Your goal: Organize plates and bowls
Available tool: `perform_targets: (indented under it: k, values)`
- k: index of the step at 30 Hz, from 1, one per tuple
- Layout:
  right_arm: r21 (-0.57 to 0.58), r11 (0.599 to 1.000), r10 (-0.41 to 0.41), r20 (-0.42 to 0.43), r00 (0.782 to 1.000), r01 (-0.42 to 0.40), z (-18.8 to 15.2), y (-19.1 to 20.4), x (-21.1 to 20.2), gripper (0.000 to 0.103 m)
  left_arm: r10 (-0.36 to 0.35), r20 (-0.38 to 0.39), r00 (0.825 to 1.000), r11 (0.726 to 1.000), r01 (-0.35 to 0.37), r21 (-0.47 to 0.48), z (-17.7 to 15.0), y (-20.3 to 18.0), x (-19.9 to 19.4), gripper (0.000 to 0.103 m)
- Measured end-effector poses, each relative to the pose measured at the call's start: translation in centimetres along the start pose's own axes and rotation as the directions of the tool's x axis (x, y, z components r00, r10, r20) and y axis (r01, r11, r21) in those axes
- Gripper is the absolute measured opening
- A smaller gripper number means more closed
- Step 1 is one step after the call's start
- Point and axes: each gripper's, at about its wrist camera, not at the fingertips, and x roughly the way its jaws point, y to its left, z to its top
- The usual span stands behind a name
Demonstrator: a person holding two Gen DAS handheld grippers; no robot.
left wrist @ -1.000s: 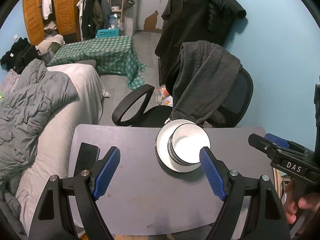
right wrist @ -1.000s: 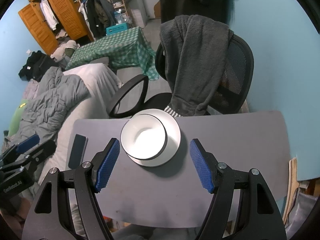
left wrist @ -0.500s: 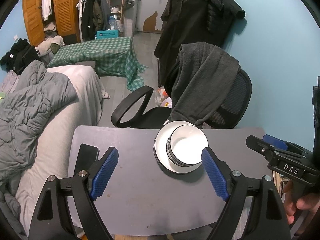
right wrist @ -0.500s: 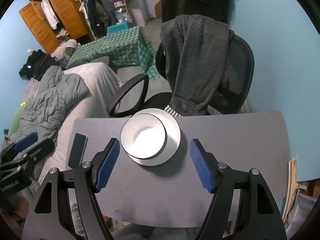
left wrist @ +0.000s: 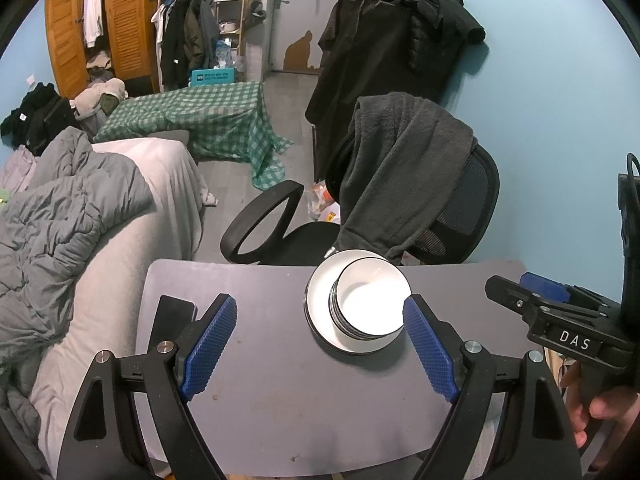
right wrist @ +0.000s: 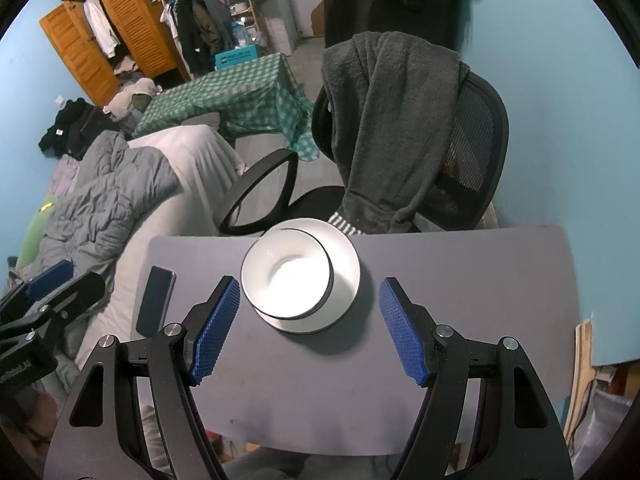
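Observation:
A stack of white bowls with dark rims [left wrist: 370,300] sits on a white plate [left wrist: 318,294] near the far edge of the grey table [left wrist: 280,392]. The bowls [right wrist: 286,274] and the plate [right wrist: 346,272] also show in the right wrist view. My left gripper [left wrist: 318,346] is open and empty, held above the table short of the stack. My right gripper [right wrist: 308,328] is open and empty, also short of the stack. Each gripper shows at the edge of the other's view, the right one [left wrist: 560,320] and the left one [right wrist: 44,300].
A black phone [right wrist: 156,300] lies on the table's left side. A black office chair [left wrist: 400,200] draped with a grey garment stands just behind the table. A bed with a grey duvet [left wrist: 68,220] is to the left. The blue wall is to the right.
The left gripper has drawn back slightly from the stack and its jaws have opened a little wider. The right gripper has barely moved.

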Motion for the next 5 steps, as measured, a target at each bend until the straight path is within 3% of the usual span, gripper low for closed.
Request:
perform_targets:
  k: [5]
  values:
    - [-0.002,1.0,0.002,0.001,1.0,-0.002,0.01,0.02,-0.01,0.072,0.005,-0.005,1.0,1.0,-0.005,-0.002,0.04,0.02,-0.04,0.086]
